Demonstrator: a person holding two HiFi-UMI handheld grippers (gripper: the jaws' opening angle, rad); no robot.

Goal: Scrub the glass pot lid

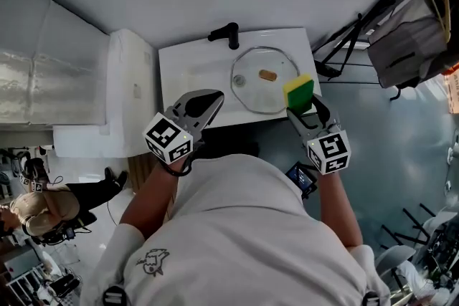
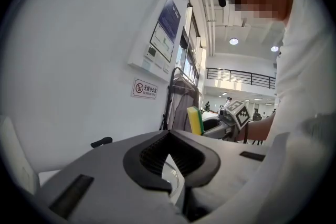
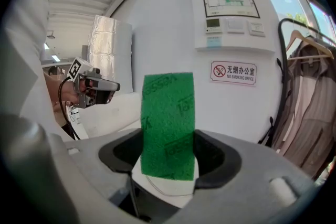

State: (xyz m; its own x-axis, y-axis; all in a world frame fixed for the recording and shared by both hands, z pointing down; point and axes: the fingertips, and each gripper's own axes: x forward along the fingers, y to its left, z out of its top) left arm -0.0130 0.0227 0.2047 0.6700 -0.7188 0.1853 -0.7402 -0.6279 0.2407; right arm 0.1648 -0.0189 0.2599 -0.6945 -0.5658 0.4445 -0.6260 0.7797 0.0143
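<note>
The glass lid (image 1: 264, 79) lies flat in the white sink (image 1: 188, 68). Both grippers are up above it, and neither one touches it. To scrub well, I think the sponge (image 1: 298, 91) should go down flat on the glass, rough green side first, and rub round and round. The empty gripper could hold the rim steady. The right gripper (image 3: 168, 157) is squeezed tight on the sponge. The left gripper (image 2: 169, 135) is closed, with nothing in it.
</note>
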